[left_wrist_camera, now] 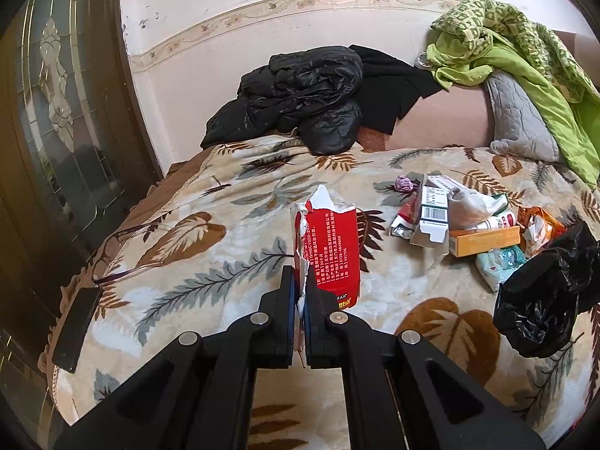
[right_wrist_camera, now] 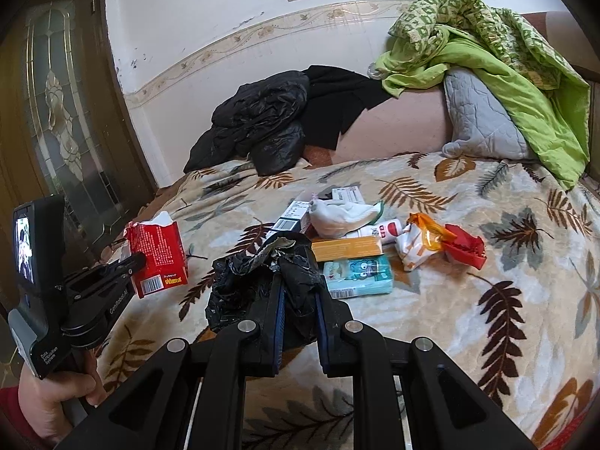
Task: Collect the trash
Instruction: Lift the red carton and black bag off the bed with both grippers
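Observation:
My left gripper is shut on the torn wall of a red carton, held upright above the leaf-patterned bedspread. From the right wrist view the same carton hangs at the left in that gripper. My right gripper is shut on the crumpled rim of a black trash bag; the bag also shows at the right of the left wrist view. A pile of trash lies beyond: an orange box, a teal tissue pack, a white wrapper and a red wrapper.
Glasses and a dark phone lie near the bed's left edge. Black clothes, a grey pillow and a green quilt are heaped at the headboard. A wooden door stands at the left.

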The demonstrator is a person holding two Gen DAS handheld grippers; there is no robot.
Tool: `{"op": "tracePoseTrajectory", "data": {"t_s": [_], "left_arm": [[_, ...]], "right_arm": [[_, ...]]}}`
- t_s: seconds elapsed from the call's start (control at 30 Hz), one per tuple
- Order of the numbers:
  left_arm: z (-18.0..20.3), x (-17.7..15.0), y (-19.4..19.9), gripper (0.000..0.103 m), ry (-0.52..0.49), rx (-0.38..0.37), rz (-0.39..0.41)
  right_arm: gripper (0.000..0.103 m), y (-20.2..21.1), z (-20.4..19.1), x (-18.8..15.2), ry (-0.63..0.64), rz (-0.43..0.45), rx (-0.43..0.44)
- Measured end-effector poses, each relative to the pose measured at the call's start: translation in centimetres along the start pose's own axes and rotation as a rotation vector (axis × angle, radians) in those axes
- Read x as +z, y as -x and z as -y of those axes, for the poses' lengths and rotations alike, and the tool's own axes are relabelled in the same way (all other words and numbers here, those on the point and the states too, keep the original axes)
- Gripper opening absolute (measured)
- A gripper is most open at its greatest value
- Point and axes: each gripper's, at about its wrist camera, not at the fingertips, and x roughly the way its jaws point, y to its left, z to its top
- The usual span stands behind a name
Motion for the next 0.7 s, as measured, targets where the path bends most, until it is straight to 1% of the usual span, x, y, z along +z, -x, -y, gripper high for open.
{"op": "tracePoseTrajectory", "data": {"t_s": [0.33, 0.7], "left_arm": [[-0.9, -0.2, 0.0, 0.003, 0.012, 0.007, 0.004], [-1.0, -0.1, 0.2, 0.003, 0.007, 0.005, 0.011]], "right_arm": [[0.015, -0.7, -0.5, -0.1, 0.012, -0.005, 0.013], [0.015, -0.8, -0.7, -0.1, 0.013, -0.002, 0.014]]}}
